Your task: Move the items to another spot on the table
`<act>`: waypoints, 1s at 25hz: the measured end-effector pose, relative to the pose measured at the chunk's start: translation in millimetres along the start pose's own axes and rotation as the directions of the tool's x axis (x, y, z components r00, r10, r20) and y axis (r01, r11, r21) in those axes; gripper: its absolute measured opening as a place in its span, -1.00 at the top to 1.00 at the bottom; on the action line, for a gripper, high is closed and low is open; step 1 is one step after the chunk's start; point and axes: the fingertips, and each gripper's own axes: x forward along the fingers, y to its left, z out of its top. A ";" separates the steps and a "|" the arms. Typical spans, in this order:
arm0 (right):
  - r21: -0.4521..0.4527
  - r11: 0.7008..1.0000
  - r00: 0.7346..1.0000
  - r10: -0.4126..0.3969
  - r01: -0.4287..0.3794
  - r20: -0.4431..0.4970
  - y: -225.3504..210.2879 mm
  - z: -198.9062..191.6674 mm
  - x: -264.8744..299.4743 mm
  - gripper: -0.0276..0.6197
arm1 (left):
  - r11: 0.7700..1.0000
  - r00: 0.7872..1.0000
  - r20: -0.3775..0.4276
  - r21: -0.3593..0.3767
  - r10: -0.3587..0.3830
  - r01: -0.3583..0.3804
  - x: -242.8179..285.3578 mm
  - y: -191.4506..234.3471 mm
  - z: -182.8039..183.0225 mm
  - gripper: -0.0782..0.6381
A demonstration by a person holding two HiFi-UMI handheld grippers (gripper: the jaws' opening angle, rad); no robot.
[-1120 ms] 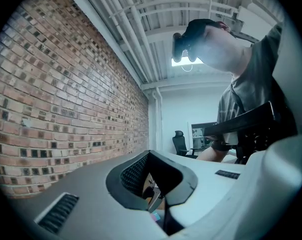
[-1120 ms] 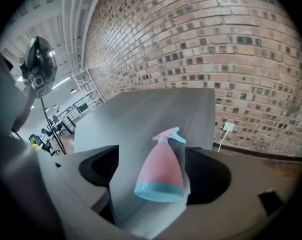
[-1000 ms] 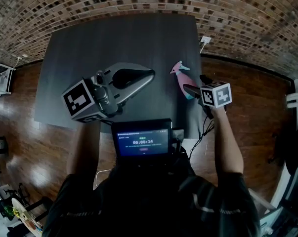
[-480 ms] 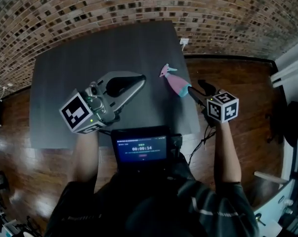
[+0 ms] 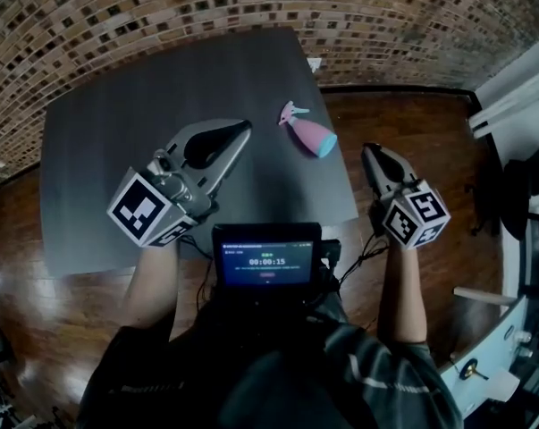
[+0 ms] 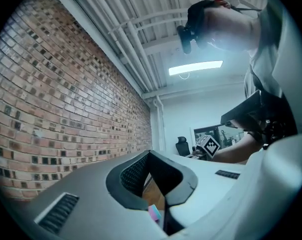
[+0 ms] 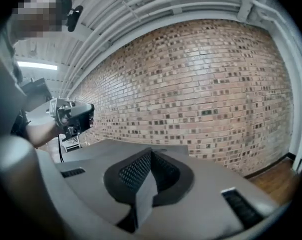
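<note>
A pink and blue spray bottle (image 5: 307,133) lies on its side near the right edge of the dark table (image 5: 117,132). My right gripper (image 5: 369,153) hangs beyond that edge, over the wooden floor and clear of the bottle. Its jaws have just been closing and now stand shut with nothing between them (image 7: 146,184). My left gripper (image 5: 240,130) hovers over the table to the bottle's left. In the left gripper view its jaws (image 6: 153,194) show a narrow gap. A bit of the bottle (image 6: 155,212) shows through that gap, farther off and not held.
A small screen (image 5: 266,257) sits at my chest near the table's front edge. A brick wall (image 5: 162,7) backs the table, with a white plug (image 5: 314,63) at its foot. Wooden floor (image 5: 403,114) lies to the right, and white furniture (image 5: 519,96) stands at the far right.
My right gripper has drawn back from the bottle, up and to the right past the table edge, and its jaws have closed empty. The bottle stays on the table. My left gripper shifted slightly.
</note>
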 end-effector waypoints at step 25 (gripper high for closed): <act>-0.041 0.997 0.994 0.069 -0.066 0.082 -14.7 11.6 -52.8 0.91 | 0.986 0.986 -0.042 -0.028 0.164 -0.166 22.7 -44.6 -30.2 0.80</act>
